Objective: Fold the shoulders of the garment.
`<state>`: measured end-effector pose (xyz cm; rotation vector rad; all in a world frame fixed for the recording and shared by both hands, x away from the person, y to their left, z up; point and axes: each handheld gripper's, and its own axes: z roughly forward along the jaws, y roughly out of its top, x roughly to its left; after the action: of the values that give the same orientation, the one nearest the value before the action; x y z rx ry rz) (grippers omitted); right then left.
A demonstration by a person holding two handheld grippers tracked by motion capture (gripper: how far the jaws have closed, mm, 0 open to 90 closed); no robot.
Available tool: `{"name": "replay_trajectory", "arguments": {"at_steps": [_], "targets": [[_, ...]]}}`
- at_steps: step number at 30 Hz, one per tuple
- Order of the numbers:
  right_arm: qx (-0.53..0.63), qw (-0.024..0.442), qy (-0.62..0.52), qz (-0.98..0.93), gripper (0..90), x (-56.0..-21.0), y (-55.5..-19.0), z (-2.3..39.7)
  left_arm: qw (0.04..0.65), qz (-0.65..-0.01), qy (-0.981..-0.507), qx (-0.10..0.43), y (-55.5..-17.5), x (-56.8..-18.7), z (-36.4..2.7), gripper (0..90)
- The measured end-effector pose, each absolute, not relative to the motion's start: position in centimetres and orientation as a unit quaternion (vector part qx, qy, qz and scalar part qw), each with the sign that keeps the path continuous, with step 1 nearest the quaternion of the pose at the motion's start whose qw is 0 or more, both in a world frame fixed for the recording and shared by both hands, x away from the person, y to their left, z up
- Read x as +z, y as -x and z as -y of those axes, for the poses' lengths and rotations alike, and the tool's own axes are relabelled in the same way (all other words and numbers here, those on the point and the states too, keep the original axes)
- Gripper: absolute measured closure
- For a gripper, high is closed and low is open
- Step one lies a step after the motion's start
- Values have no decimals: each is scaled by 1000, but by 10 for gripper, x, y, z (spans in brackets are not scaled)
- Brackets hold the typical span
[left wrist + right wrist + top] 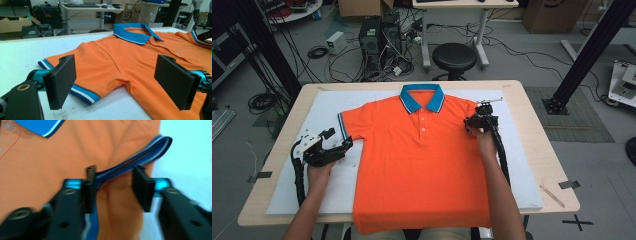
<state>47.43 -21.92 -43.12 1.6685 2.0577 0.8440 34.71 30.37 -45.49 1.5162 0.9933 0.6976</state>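
On white mat [522, 165], orange polo [422, 165] lengthwise, collar away; both grippers' fingers apart.

Few marks can be read here. In the left gripper view, near the top of the frame just right of centre, a brown cardboard box [128, 15] behind the table bears the dark letters "SF". In the high view, at the top right corner, another cardboard box [554, 14] carries a dark curved logo, cut off by the frame edge and unreadable. At the lower right of that view, a black tape cross [577, 221] marks the floor.
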Motion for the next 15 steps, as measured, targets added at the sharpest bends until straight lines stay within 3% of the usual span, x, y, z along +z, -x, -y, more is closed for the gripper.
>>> {"name": "replay_trajectory", "arguments": {"at_steps": [2,5,10,14,15], "targets": [[295,171,-585,-736,709,-431,-478,215,563,-422,-645,297,-347,-455,-303,179],[285,176,-570,-750,885,-432,-480,209,563,-421,-645,297,-347,-455,-303,179],[293,199,-534,-768,898,-429,-478,198,563,-421,-646,298,-347,-455,-304,179],[319,189,-500,-783,886,-425,-474,190,563,-421,-646,297,-347,-455,-304,179],[324,189,-498,-782,754,-426,-473,189,563,-421,-646,297,-347,-455,-304,179]]}}
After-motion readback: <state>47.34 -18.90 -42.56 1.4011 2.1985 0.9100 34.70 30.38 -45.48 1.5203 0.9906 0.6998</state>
